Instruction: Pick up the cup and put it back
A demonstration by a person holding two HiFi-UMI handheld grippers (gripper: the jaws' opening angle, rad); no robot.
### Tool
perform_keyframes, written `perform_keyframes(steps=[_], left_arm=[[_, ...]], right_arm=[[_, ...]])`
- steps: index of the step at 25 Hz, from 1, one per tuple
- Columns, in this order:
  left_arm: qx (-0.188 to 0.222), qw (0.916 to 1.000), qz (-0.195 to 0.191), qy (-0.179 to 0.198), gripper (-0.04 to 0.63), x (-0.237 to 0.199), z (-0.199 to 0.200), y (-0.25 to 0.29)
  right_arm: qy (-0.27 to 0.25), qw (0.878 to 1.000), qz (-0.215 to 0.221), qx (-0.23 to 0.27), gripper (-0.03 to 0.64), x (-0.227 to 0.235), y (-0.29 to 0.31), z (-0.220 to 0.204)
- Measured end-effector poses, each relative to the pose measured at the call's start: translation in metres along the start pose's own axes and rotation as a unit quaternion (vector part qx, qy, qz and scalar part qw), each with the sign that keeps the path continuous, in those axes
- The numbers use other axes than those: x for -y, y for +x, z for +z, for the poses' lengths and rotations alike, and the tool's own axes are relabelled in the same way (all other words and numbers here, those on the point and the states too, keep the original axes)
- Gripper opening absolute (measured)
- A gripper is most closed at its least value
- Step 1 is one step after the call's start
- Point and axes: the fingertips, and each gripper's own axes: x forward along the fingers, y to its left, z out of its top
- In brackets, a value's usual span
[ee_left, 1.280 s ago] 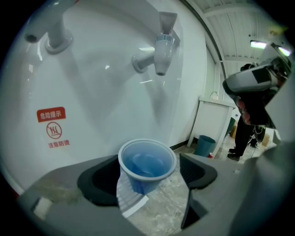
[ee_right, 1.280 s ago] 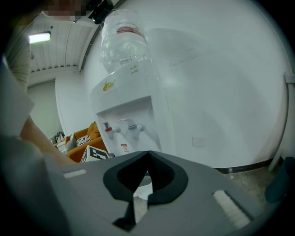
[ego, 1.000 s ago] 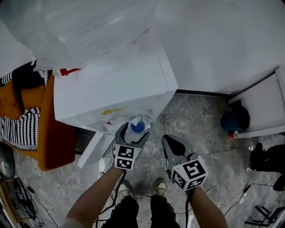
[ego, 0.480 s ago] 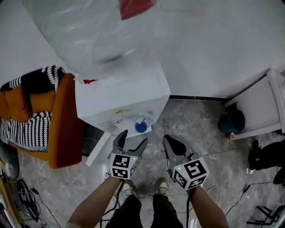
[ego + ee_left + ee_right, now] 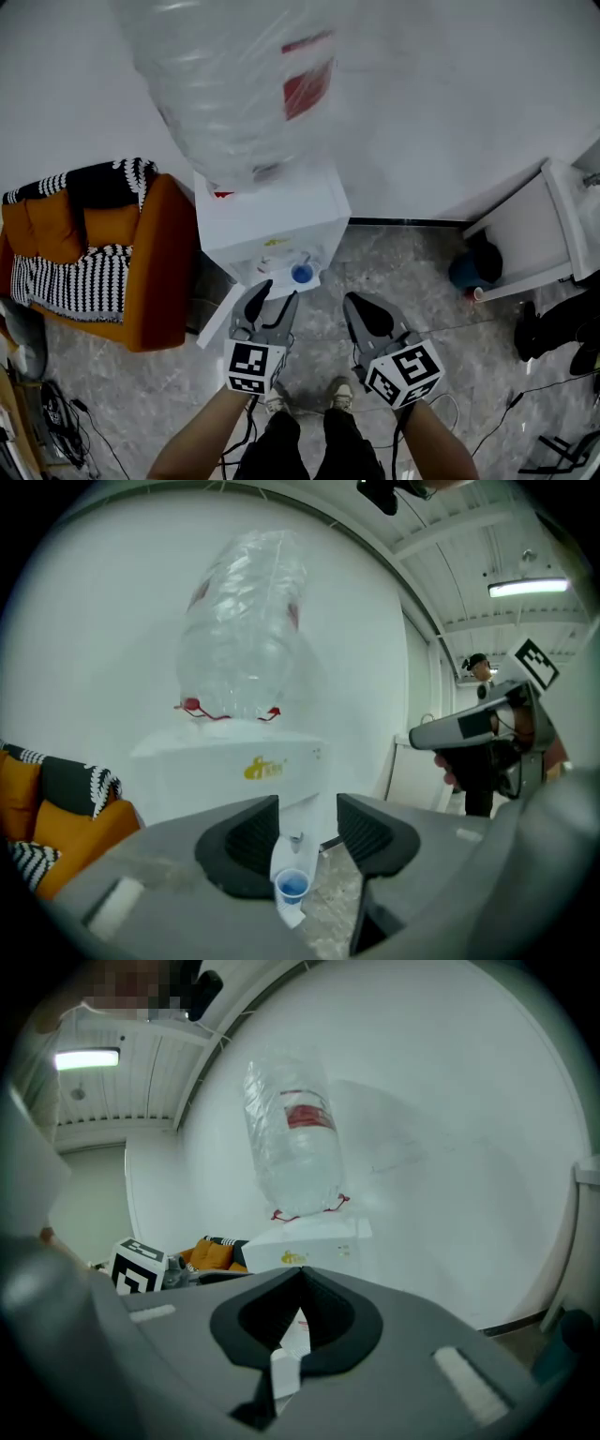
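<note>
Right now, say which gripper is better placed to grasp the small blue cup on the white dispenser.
Left, probably: left gripper faces the cup, jaws closing on nothing; right gripper is shut, offset rightward.

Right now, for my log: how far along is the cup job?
The blue cup stands on the water dispenser's tray, held by neither gripper. Left gripper sits short of it, jaws closing on nothing; the right gripper is shut, empty. Whether lifting remains isn't shown.

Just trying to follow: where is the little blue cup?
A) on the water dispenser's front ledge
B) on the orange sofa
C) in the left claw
A: the blue cup stands on the front ledge of the water dispenser, under its tap.
</note>
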Motion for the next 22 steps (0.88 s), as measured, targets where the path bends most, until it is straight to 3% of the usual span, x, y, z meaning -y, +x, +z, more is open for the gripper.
perform_keyframes(steps=[6, 15, 22], left_arm=[[0.019, 0.9996, 0.011, 0.018, 0.145, -0.001, 0.063, -0.051], [0.047, 0.9986, -0.006, 0.023, 0.096, 0.019, 0.149, -0.122], [0.076, 0.9969, 0.002, 0.021, 0.006, 0.028, 0.213, -0.178]], right_arm=[[-0.017, 1.000, 0.017, 0.017, 0.003, -0.037, -0.036, 0.056], [-0.055, 0.997, 0.039, 0.047, 0.003, -0.077, -0.089, 0.149], [-0.079, 0.992, 0.047, 0.089, 0.003, -0.107, -0.124, 0.217]])
